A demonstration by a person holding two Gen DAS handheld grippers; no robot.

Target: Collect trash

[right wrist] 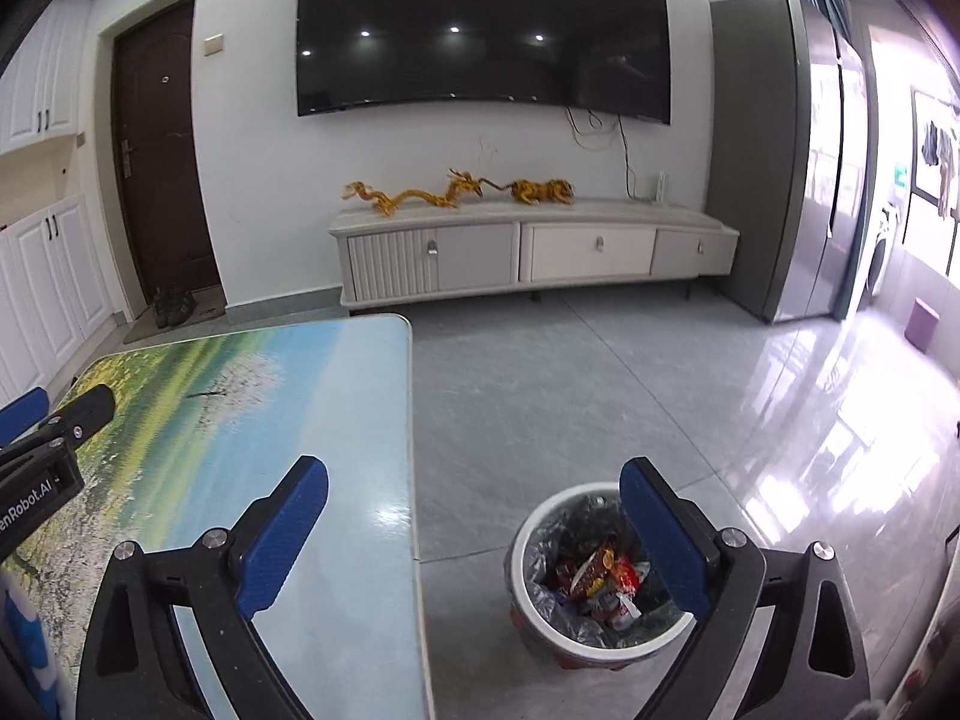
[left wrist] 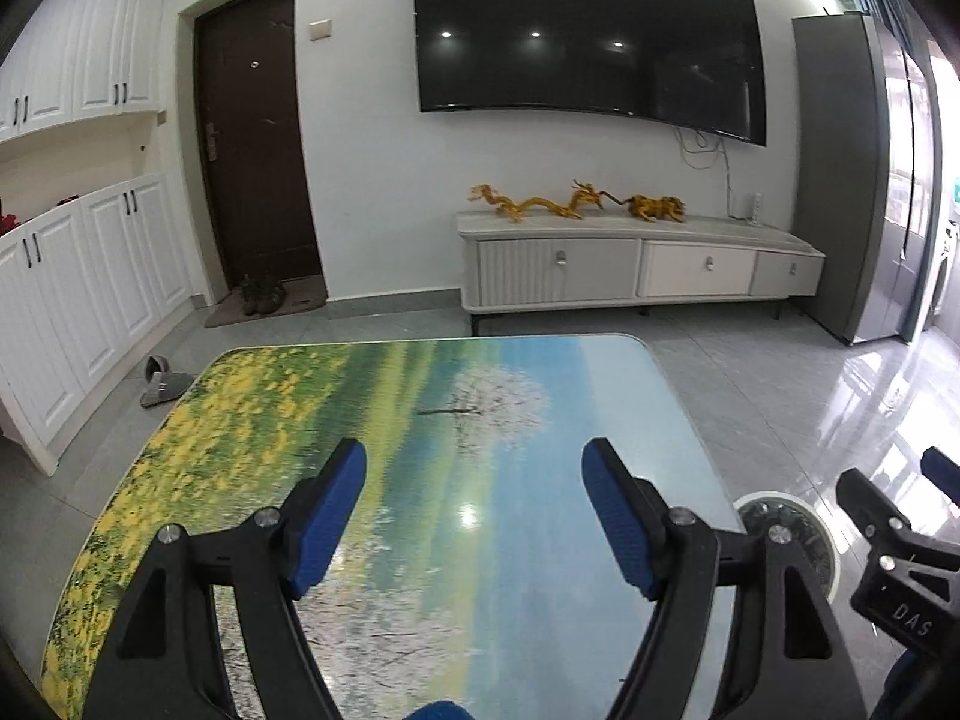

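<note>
A round trash bin (right wrist: 540, 540) with a white rim and grey liner stands on the floor right of the table. Several colourful snack wrappers (right wrist: 600, 576) lie inside it. Its rim also shows in the left wrist view (left wrist: 804, 516). My right gripper (right wrist: 474, 474) is open and empty, above the table's right edge and the bin. My left gripper (left wrist: 474, 456) is open and empty over the table (left wrist: 420, 480), which has a landscape print top. No trash shows on the table. Each gripper appears at the edge of the other's view.
A TV cabinet (right wrist: 534, 252) with yellow dragon figures (right wrist: 420, 195) stands against the far wall under a wall TV (right wrist: 480, 30). A grey fridge (right wrist: 780, 150) is at right, white cupboards (left wrist: 90, 276) and a brown door (left wrist: 252, 138) at left. Slippers (left wrist: 159, 387) lie on the floor.
</note>
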